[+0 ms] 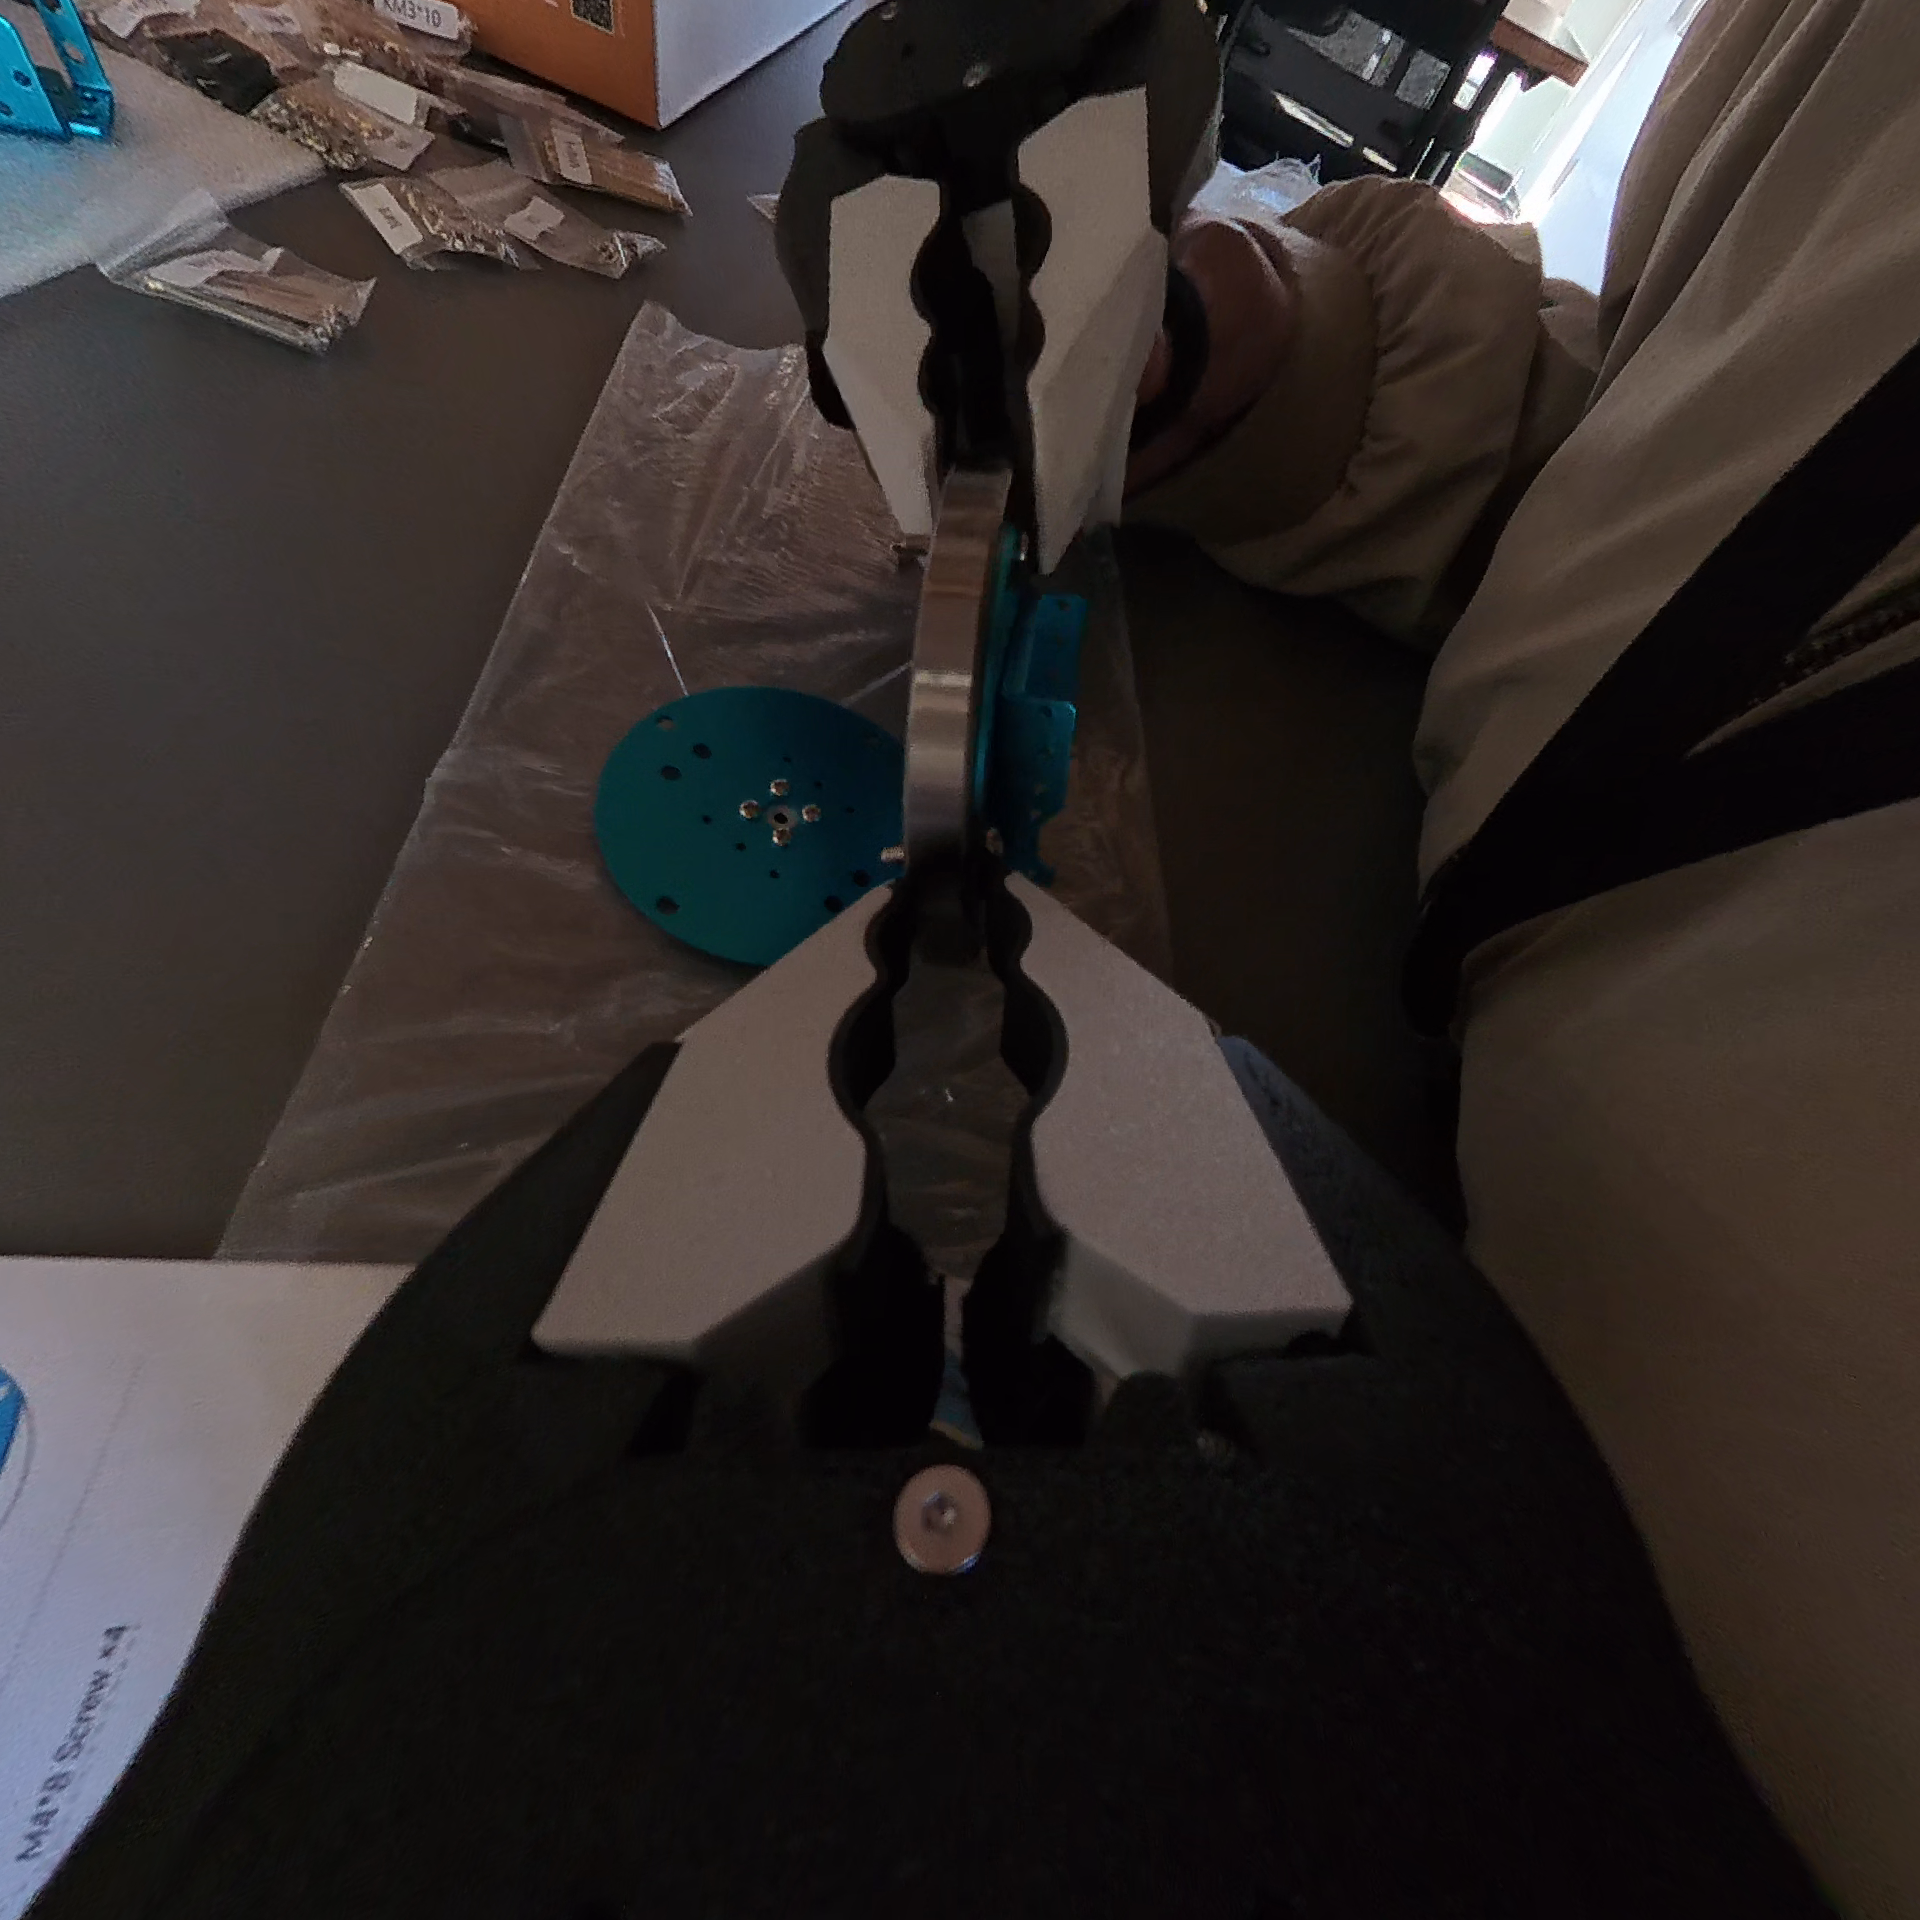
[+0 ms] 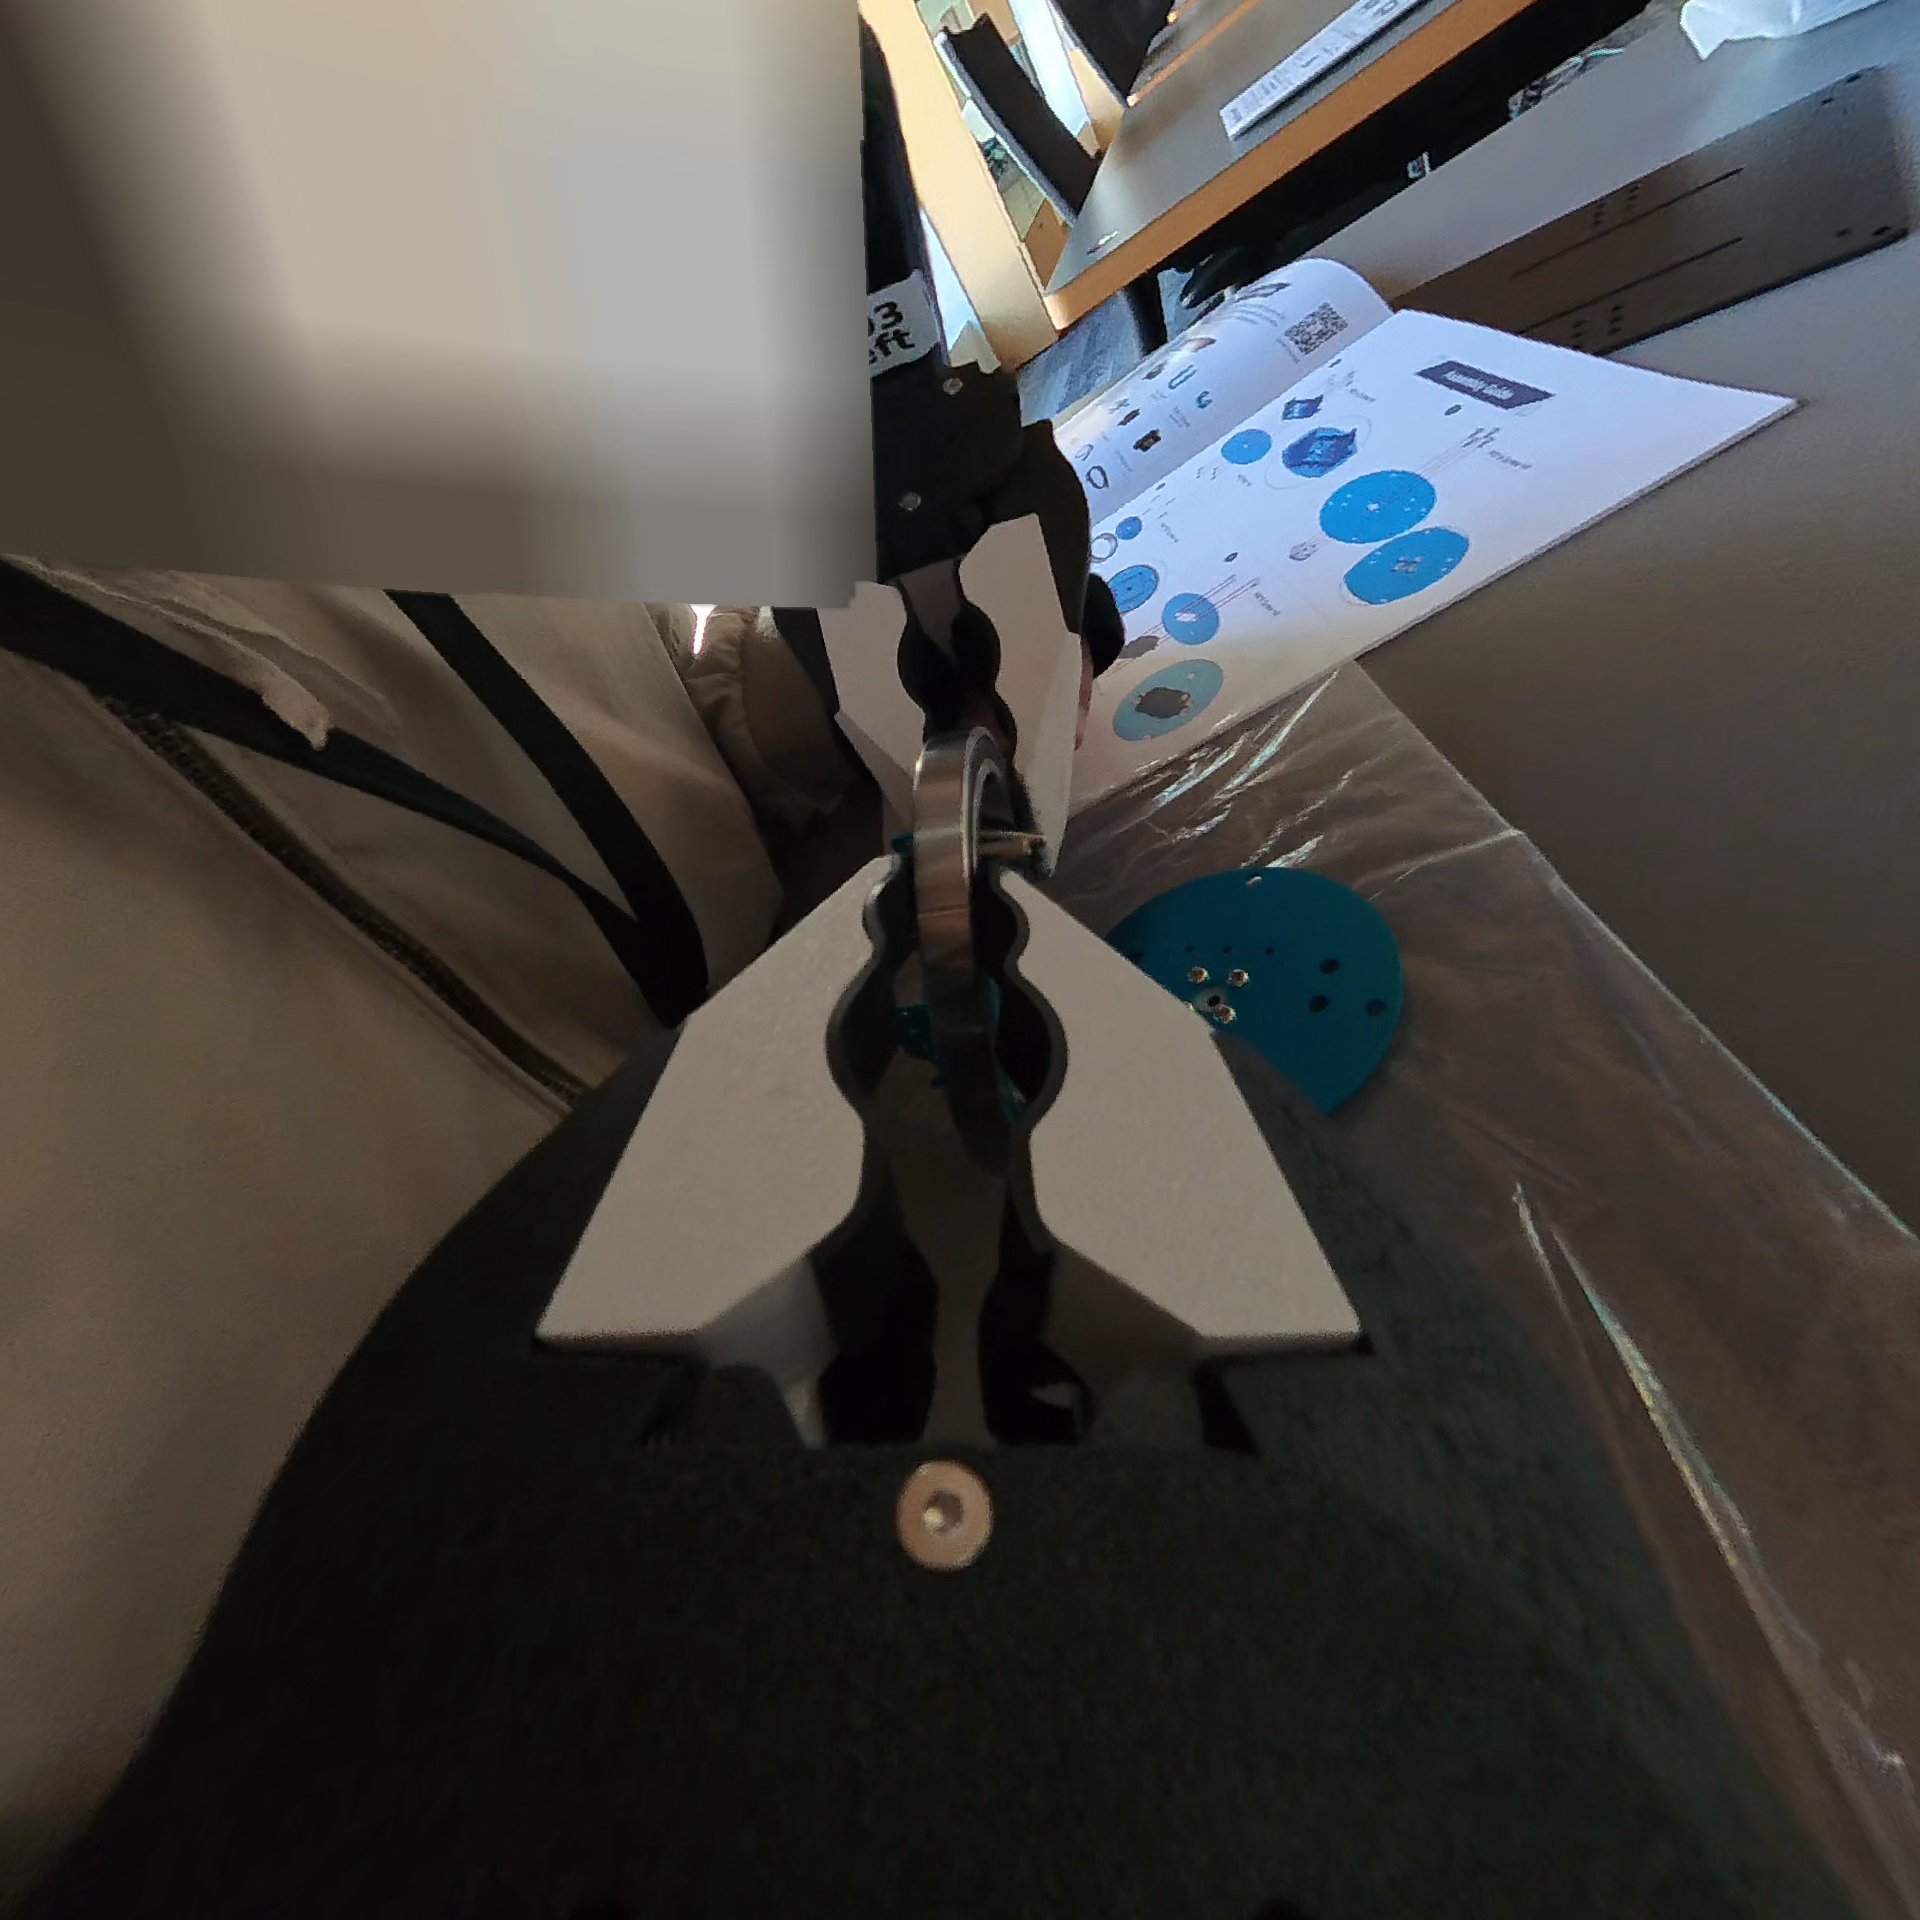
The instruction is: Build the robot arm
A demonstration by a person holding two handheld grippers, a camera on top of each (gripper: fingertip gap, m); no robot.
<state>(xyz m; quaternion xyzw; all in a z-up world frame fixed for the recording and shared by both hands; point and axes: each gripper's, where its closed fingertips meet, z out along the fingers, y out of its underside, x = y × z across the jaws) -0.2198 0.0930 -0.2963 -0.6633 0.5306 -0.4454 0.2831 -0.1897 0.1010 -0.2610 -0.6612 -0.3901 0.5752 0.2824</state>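
Observation:
A silver metal ring (image 1: 943,675) with a teal plate and teal bracket (image 1: 1039,707) fixed to one face is held edge-on above the table, between my two grippers. My left gripper (image 1: 951,894) is shut on the ring's near edge. My right gripper (image 1: 982,488) faces it and is shut on the far edge. In the right wrist view, my right gripper (image 2: 945,883) clamps the ring (image 2: 940,852), and the left gripper (image 2: 961,748) grips it from the opposite side. A round teal disc (image 1: 748,821) with small screws lies flat on clear plastic below; it also shows in the right wrist view (image 2: 1278,987).
A clear plastic sheet (image 1: 582,675) covers part of the dark table. Small bags of hardware (image 1: 436,208) and an orange-and-white box (image 1: 675,52) sit at the back. An open instruction booklet (image 2: 1403,468) lies beyond. A person in a beige jacket (image 1: 1662,935) is close by. The gap from one gripper's tips to the other's is roughly 5 centimetres.

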